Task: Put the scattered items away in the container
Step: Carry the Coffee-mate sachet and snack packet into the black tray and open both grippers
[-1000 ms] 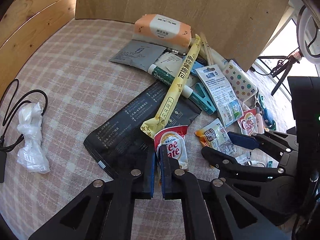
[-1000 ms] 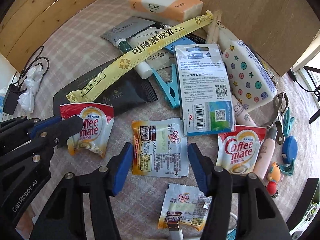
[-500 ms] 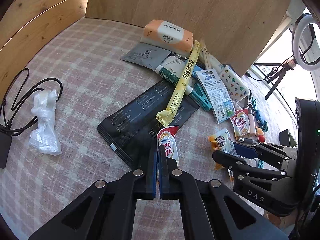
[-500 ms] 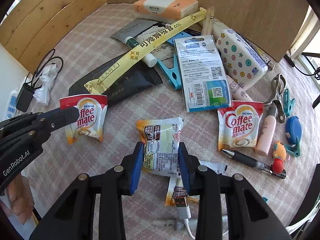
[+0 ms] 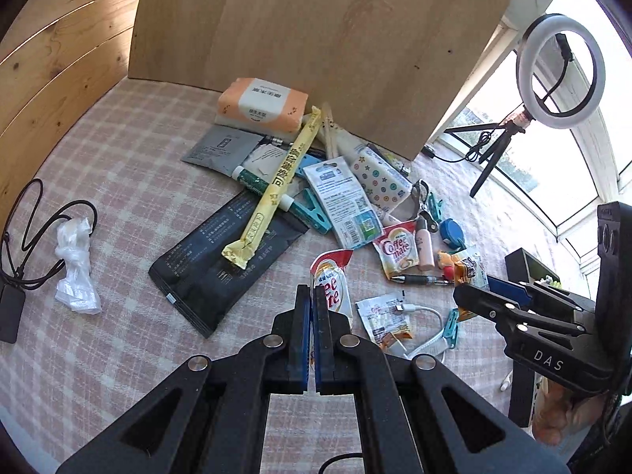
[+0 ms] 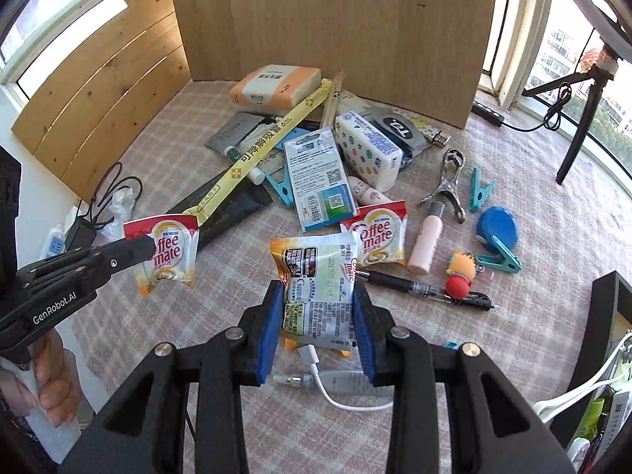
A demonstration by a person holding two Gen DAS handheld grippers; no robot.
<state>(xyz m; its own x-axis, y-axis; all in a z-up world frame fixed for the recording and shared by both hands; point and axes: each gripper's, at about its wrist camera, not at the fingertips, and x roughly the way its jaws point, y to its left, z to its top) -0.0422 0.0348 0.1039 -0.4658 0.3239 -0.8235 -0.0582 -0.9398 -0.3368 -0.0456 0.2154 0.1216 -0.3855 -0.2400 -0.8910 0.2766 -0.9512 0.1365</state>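
My left gripper (image 5: 313, 312) is shut on a red Coffee mate sachet (image 5: 331, 284) and holds it above the checked cloth; the same sachet shows in the right wrist view (image 6: 168, 252). My right gripper (image 6: 318, 316) is shut on a yellow-and-white sachet (image 6: 318, 276), lifted off the cloth; it shows in the left wrist view (image 5: 470, 270). A black container (image 6: 608, 316) stands at the right edge. Another Coffee mate sachet (image 6: 377, 237) lies on the cloth.
Scattered on the cloth: a tissue pack (image 6: 276, 83), a yellow straw sleeve (image 6: 260, 146), a black pouch (image 5: 229, 264), a blue card (image 6: 320, 181), a dotted box (image 6: 367, 150), a pen (image 6: 426, 288), clips (image 6: 482, 193), a pink tube (image 6: 426, 241), a white cable (image 6: 335, 387). A wooden board (image 6: 331, 19) stands behind.
Both grippers have risen and pulled back with their sachets, so more of the cloth and the room shows. The right gripper shut on the yellow-and-white sachet and lifted it.
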